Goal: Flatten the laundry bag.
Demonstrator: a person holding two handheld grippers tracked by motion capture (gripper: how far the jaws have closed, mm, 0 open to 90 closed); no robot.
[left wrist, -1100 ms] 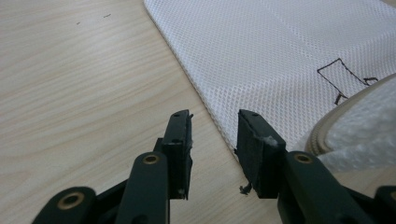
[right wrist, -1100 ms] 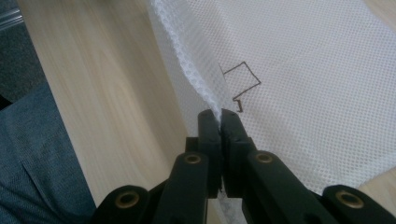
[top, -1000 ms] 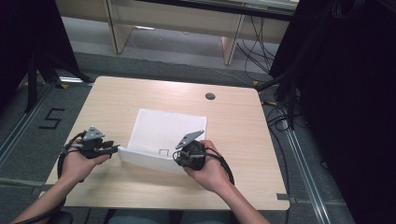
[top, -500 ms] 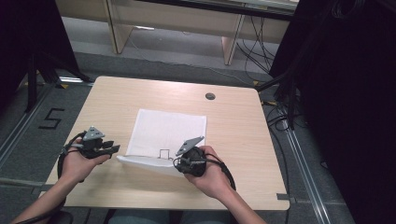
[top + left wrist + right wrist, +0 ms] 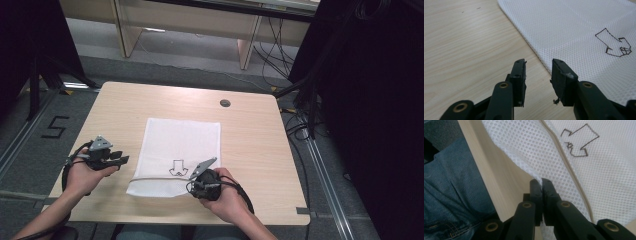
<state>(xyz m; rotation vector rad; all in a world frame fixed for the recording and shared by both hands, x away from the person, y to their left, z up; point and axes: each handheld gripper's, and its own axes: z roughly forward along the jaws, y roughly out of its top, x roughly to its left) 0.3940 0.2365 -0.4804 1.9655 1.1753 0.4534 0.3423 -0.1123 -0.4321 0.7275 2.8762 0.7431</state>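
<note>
White mesh cloth (image 5: pixel 179 150), one piece, flat on the pale wooden table (image 5: pixel 255 150) toward the near edge, stamped with one black outlined arrow (image 5: pixel 176 168). Two grippers, two hands. Right gripper (image 5: pixel 541 182) pinched tight on the cloth's near edge, jaws pressed together with mesh squeezed between, that edge lifted and curling off the wood. Left gripper (image 5: pixel 537 72) parted, nothing between the jaws, just beside the cloth's left side over bare table. One small dark round grommet (image 5: pixel 225 103) at the far side. Forearms cut off by the bottom of the high view; blue denim (image 5: pixel 451 202) below the table edge in the right gripper view. Left hand (image 5: pixel 85 172) wrapped round its tool, pointing right; right hand (image 5: pixel 225 197) cupped low at the near edge, angled toward the cloth.
</note>
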